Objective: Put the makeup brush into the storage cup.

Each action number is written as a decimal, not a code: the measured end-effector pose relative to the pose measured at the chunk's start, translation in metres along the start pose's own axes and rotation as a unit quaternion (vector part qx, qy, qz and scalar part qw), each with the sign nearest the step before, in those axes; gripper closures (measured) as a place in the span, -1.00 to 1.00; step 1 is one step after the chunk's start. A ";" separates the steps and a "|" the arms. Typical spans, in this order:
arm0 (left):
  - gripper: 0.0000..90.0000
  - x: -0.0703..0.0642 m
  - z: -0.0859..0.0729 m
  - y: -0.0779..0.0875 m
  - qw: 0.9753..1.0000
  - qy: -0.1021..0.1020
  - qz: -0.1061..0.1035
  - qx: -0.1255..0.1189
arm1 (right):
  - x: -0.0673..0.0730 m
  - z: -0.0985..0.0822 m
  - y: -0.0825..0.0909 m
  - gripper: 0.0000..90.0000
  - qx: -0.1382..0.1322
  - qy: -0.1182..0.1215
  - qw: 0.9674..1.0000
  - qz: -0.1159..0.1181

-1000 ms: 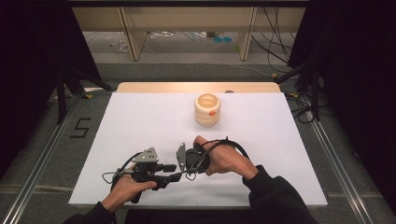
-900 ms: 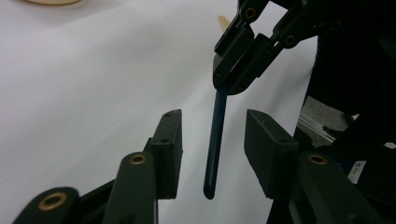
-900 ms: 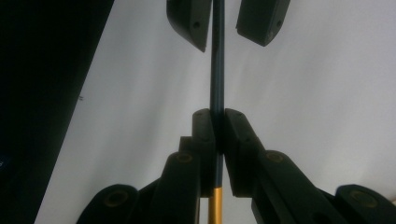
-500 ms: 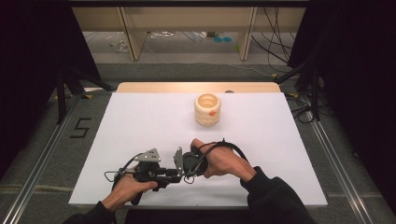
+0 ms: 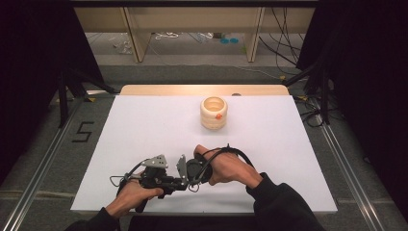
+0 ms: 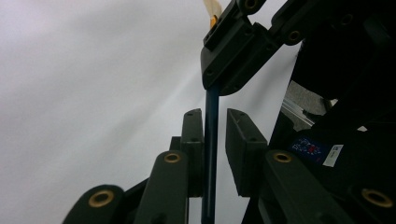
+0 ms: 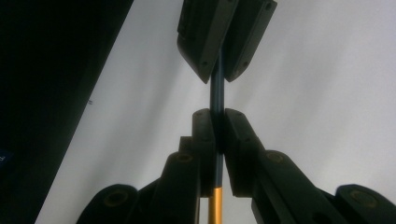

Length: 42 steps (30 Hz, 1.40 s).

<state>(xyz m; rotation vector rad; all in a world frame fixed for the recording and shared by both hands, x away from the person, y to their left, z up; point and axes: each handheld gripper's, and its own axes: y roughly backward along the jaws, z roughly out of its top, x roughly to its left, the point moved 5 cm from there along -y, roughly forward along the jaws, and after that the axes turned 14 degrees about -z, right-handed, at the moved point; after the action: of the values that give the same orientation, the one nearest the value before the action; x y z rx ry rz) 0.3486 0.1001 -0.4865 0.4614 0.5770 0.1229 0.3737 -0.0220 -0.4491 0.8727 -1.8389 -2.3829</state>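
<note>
A thin dark blue stick with a yellow end runs between my two grippers, which meet tip to tip near the table's front edge. My right gripper is shut on the stick, both pads against it. My left gripper has the stick between its jaws, which have just been closing. One pad lies against the stick and a narrow gap remains at the other. From above, the left gripper points right and the right gripper points left.
A pale wooden cup with an orange mark stands at the back middle of the white table top, well away from the hands. Metal rails run along both sides. Shelving and cables lie beyond the far edge.
The right hand has shifted a little to the left, so the two grippers now meet more closely. The cup has not moved.
</note>
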 end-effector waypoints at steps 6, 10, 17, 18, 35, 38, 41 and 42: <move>0.81 0.000 -0.001 -0.001 1.000 0.008 -0.006 0.007 | 0.002 0.002 0.001 0.85 0.003 0.007 1.000 0.002; 0.83 -0.001 -0.002 -0.002 1.000 0.008 -0.006 0.012 | 0.002 0.003 0.001 0.85 0.005 0.016 1.000 0.001; 0.87 -0.001 -0.002 -0.002 1.000 0.008 -0.018 0.011 | 0.002 0.003 0.002 0.85 0.005 0.027 1.000 0.002; 0.87 -0.001 -0.002 -0.002 1.000 0.008 -0.018 0.012 | 0.002 0.003 0.002 0.85 0.005 0.030 1.000 0.002; 0.88 0.005 0.011 0.015 0.997 -0.012 0.034 -0.063 | -0.037 -0.010 0.041 0.01 -0.077 -0.204 0.967 -0.131; 0.87 0.008 0.014 0.022 0.994 -0.016 0.055 -0.088 | -0.050 -0.021 0.054 -0.17 -0.136 -0.301 0.927 -0.177; 0.87 0.010 0.017 0.028 0.991 -0.016 0.076 -0.107 | -0.053 -0.036 0.061 -0.27 -0.170 -0.381 0.887 -0.200; 0.88 0.010 0.018 0.030 0.990 -0.015 0.080 -0.114 | -0.053 -0.041 0.062 -0.27 -0.179 -0.403 0.874 -0.205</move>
<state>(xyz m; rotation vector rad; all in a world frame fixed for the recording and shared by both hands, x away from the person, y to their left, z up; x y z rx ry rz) 0.3673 0.1220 -0.4647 0.2865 0.4879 0.3317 0.4164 -0.0603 -0.3778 0.2324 -1.3075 -3.5960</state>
